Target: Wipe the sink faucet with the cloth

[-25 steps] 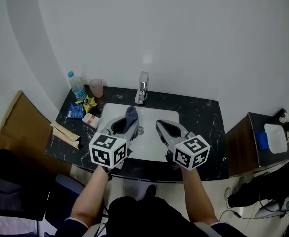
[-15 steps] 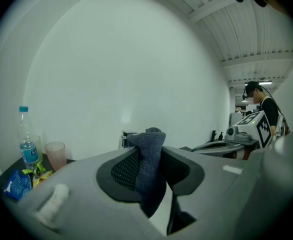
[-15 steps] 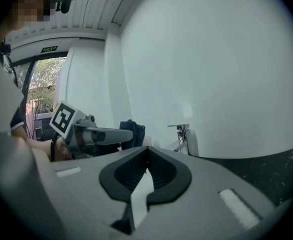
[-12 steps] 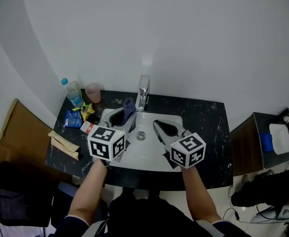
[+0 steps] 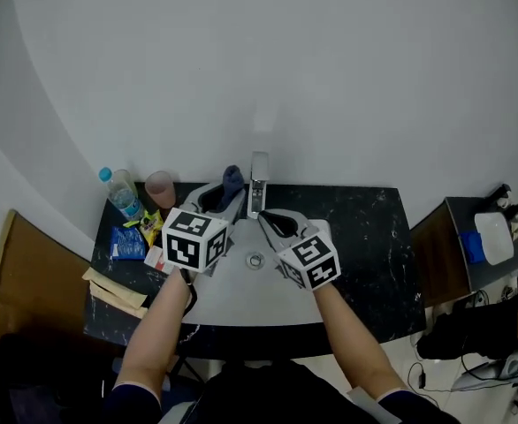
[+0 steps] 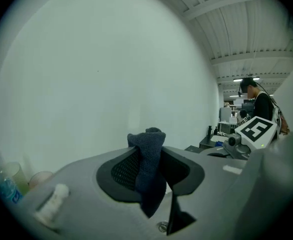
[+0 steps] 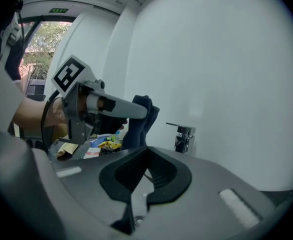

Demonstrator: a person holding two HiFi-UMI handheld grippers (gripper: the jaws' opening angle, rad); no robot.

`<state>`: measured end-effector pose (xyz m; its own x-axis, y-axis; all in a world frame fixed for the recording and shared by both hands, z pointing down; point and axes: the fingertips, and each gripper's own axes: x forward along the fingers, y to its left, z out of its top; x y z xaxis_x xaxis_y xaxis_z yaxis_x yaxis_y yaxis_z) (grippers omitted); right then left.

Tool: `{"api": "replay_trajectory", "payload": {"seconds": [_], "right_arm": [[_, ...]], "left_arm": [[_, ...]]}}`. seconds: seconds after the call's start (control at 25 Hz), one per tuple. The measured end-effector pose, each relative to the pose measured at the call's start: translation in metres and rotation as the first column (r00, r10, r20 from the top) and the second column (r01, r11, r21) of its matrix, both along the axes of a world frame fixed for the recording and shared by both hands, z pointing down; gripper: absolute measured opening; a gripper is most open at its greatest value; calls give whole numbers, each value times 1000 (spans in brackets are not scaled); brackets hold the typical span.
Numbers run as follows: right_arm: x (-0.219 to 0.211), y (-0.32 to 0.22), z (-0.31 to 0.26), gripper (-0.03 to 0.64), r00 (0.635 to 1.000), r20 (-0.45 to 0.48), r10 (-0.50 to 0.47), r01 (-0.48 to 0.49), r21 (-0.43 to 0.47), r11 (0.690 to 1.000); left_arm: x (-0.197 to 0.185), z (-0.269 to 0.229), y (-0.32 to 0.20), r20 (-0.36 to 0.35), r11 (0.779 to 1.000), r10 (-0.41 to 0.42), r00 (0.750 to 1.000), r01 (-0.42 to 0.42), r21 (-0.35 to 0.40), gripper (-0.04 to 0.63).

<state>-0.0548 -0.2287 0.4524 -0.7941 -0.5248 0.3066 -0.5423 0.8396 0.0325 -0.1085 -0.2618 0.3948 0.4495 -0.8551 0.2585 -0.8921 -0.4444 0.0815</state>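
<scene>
L gripper [image 5: 224, 194] pinches dark blue cloth [image 5: 232, 177], upright, just left of faucet [image 5: 258, 182]; touching or not, can't tell. R gripper [image 5: 269, 220] is pressed together w/ nothing in it, by faucet's front, over sink [image 5: 241, 290]. Wall sits tight behind faucet. Bottle [image 5: 120, 193], cup [image 5: 160, 186] and packets [image 5: 131, 237] crowd counter [image 5: 365, 228] left end. Faucet's lower part is hidden behind grippers in head view.

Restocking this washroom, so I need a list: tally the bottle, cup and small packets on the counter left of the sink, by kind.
Bottle: 1
Cup: 1
Small packets: 3
Total: 5
</scene>
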Motion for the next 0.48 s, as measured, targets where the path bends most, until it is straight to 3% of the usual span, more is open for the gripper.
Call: {"api": "replay_trajectory", "payload": {"seconds": [0.24,0.36,0.48], "right_arm": [[-14,-13,21,3,998,-65,12,-13,-18,1000],[-13,-12,26,3,997,-70,26,-28,-29,999],[-12,-11,27,3,997,-59,41,-43,-33,999]], "left_arm": [[5,-29,-58,122,990,110,986,-120,77,115],[19,-31,-82,225,976,175,959,-198,88,115],[36,-28,-98,279,960,242,929,-271,69,115]]}}
